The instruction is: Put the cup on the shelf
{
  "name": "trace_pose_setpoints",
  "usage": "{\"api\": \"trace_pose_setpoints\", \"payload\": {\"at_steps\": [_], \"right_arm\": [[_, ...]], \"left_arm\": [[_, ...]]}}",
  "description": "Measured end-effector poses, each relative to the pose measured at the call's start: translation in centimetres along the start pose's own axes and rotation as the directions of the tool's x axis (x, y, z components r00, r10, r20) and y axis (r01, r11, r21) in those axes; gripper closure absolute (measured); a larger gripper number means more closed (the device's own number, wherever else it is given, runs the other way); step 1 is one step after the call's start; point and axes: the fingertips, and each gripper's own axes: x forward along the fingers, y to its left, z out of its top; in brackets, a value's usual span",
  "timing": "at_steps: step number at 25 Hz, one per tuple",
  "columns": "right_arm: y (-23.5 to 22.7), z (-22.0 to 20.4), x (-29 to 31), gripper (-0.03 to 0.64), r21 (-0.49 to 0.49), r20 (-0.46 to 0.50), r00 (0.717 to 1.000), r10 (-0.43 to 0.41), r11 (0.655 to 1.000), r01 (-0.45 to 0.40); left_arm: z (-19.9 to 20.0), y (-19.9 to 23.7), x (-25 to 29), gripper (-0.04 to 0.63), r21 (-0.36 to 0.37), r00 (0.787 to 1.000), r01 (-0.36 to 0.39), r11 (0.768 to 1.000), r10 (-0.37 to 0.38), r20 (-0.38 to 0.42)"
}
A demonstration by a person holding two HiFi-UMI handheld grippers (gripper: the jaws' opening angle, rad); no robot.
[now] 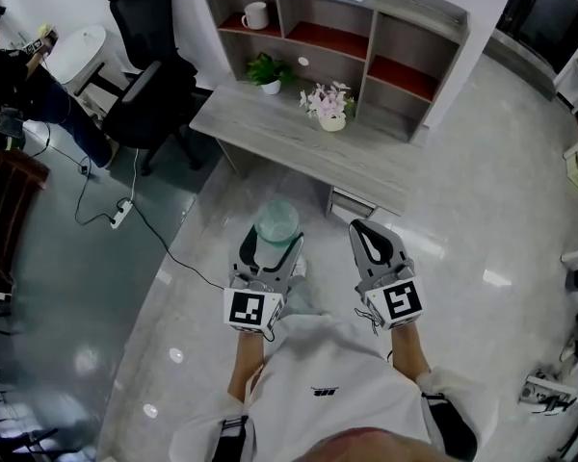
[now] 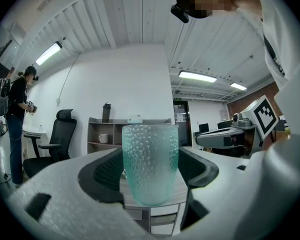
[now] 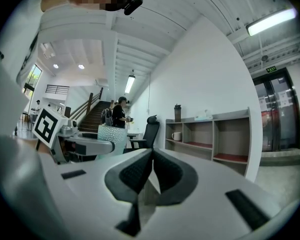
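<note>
Gripping a bumpy green cup [image 1: 276,221], the left gripper [image 1: 273,246] holds it upright between its two jaws, above the shiny grey floor [image 1: 462,219]. The right gripper [image 1: 374,239] is just beside it on the right, squeezed closed with nothing inside. Farther off stands a grey desk [image 1: 270,128] with a green plant [image 1: 268,69] and a pot of flowers [image 1: 329,107] on it. Behind the desk is the shelf [image 1: 385,41], with a white mug [image 1: 256,14] in its left box. A black chair [image 1: 149,75] and a person [image 1: 19,75] are at the far left.
</note>
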Motion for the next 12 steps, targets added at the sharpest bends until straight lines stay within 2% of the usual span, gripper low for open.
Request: {"api": "trace_pose_setpoints", "payload": {"at_steps": [12], "right_arm": [[-3.8, 0.4, 9.1, 0.585, 0.007, -0.018, 0.999, -0.042, 0.999, 0.042]], "left_arm": [[-0.2, 6.8, 7.7, 0.238, -0.006, 0.999, 0.05, 0.999, -0.05, -0.021]]}}
